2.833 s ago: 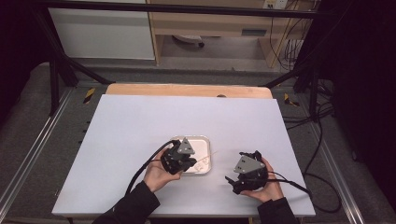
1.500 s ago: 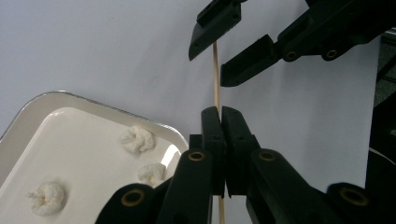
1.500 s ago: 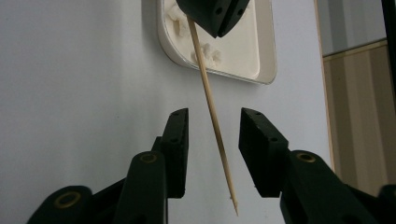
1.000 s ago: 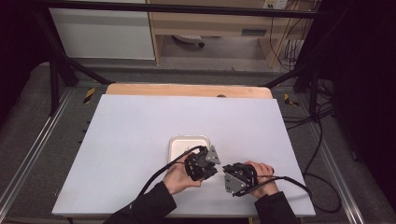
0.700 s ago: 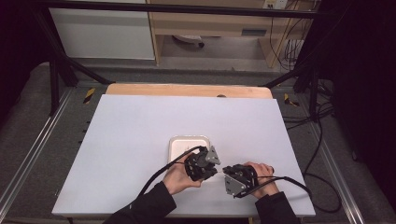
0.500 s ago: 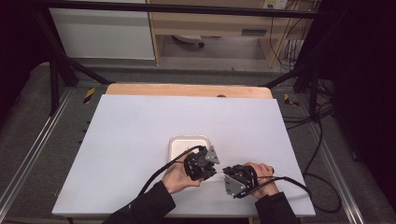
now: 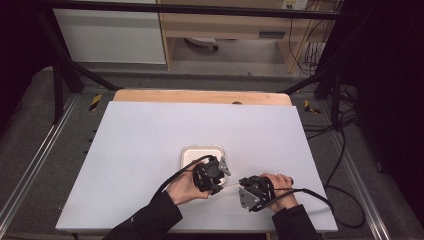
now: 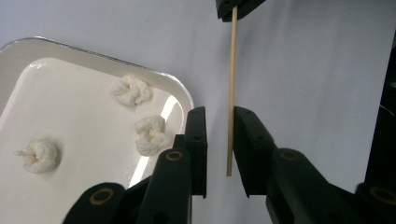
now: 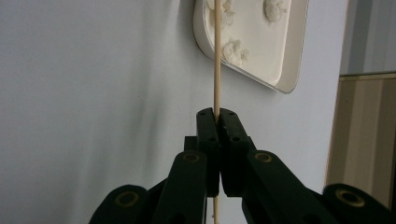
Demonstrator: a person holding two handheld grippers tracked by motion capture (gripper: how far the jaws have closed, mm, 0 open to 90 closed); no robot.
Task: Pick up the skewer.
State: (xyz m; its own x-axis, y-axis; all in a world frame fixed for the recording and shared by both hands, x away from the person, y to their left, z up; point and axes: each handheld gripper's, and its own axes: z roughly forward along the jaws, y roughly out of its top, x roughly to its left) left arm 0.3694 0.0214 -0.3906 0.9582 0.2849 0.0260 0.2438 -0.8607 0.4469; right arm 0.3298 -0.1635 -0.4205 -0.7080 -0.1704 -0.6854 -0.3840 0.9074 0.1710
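Both claws have shifted right since the earliest frame. Right claw [image 9: 217, 116] is clenched on the skewer [image 9: 216, 60]. Left claw [image 8: 219, 135] is released, its jaws flanking the skewer's tip without contact, beside the tray [image 8: 84, 51] on the tabletop [image 7: 150, 135].

Glossy white tray [image 8: 28, 51], plastic by the look, smooth with a bright sheen. Pale bare-wood skewer [image 8: 231, 93], matt. Matt black plastic fingers [image 8: 252, 140], brass-toned rivets. Smooth matt white bench [image 7: 150, 130], wooden far edge. Rough, crumbly white lumps [image 8: 132, 90].
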